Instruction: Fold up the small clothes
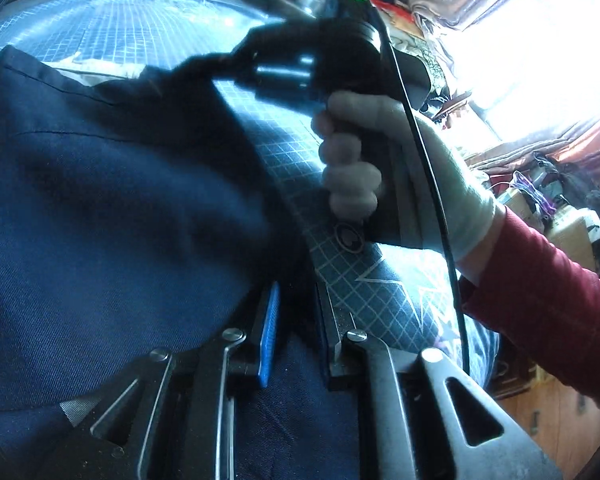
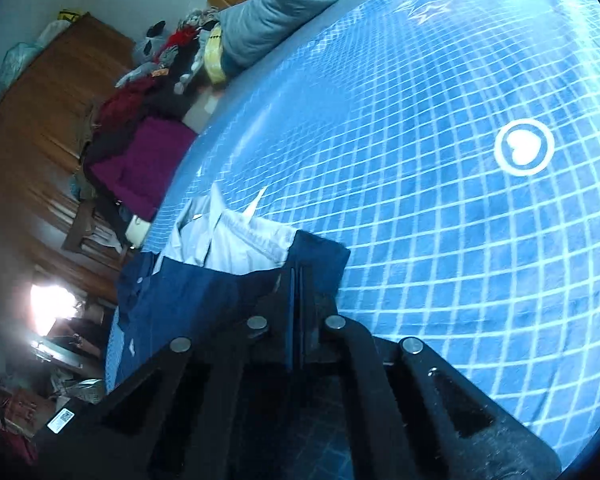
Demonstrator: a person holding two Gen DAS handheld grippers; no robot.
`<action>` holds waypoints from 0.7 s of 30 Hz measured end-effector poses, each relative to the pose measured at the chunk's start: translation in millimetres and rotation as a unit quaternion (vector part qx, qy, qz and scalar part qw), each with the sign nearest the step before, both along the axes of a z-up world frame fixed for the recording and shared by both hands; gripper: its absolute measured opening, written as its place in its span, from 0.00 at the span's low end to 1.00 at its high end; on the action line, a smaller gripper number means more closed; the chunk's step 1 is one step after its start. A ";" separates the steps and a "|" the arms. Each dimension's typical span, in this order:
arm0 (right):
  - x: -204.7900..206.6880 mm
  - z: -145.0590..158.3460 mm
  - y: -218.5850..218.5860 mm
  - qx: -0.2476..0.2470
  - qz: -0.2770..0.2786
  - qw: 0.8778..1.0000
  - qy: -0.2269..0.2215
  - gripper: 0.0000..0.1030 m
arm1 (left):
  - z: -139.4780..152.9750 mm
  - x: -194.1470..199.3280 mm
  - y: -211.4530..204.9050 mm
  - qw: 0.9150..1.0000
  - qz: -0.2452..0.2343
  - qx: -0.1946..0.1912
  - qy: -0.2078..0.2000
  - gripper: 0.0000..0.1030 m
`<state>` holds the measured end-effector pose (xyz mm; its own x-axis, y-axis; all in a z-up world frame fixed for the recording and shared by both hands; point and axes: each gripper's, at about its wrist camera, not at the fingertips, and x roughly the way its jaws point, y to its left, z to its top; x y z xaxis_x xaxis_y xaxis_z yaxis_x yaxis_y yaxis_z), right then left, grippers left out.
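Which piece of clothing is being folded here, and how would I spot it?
Start at the big bed sheet, blue with a white grid and a heart-in-circle print. Near its edge lies the navy garment, with pale grey lining showing at its top. It is the only clothing on the sheet pinched by the right gripper; the other clothes are piled off to the side.

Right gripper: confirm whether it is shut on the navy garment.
Yes, the right gripper has its fingers pressed together with the edge of the navy garment pinched between them.

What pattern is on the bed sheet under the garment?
Blue bed sheet with a white grid, plus a heart-in-circle and star prints; clearest in the right wrist view.
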<state>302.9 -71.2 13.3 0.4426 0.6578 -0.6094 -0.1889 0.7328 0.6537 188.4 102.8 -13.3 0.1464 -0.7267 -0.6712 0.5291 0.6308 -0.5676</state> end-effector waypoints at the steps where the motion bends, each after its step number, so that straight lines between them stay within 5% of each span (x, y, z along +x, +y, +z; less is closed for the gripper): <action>1: -0.7 0.0 -1.1 -0.008 -0.002 1.000 0.002 0.01 | -0.3 0.2 -0.8 1.000 -0.001 0.001 0.000 0.17; 6: -15.8 7.1 -35.9 -0.002 -0.045 0.999 0.004 0.08 | 7.5 -8.2 6.8 1.000 -0.013 0.012 0.009 0.18; 8: -12.6 11.1 -37.1 0.003 -0.047 0.999 0.000 0.11 | 10.9 -19.1 14.6 1.000 -0.014 0.002 0.017 0.27; 10: -7.0 12.0 -31.6 -0.001 -0.038 0.999 0.004 0.28 | 11.3 -26.5 28.2 1.000 -0.003 -0.008 0.029 0.28; 13: 5.1 3.3 -9.9 -0.008 -0.012 1.000 0.026 0.37 | 15.6 -36.6 49.6 0.999 0.017 -0.022 0.038 0.30; 14: 8.1 -1.0 -0.9 -0.019 -0.003 0.999 0.033 0.35 | 19.1 -40.2 56.4 0.999 0.024 -0.020 0.036 0.34; 16: 8.8 -4.8 7.6 -0.077 -0.014 0.997 0.024 0.04 | 24.4 -43.5 78.7 0.998 0.044 -0.023 0.035 0.34; 20: -0.9 -4.1 -3.9 -0.077 -0.052 0.996 0.015 0.03 | 41.3 -39.0 169.3 0.991 0.126 -0.034 0.030 0.35; 21: -8.2 2.9 -2.0 -0.101 -0.060 0.993 0.007 0.11 | 46.3 -36.9 203.3 0.986 0.160 -0.037 0.025 0.35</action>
<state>294.8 -73.2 16.3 0.5011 0.4644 -0.7302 -0.0852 0.8662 0.4925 151.5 306.1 33.0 0.3440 -0.6958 -0.6305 0.2802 0.7169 -0.6383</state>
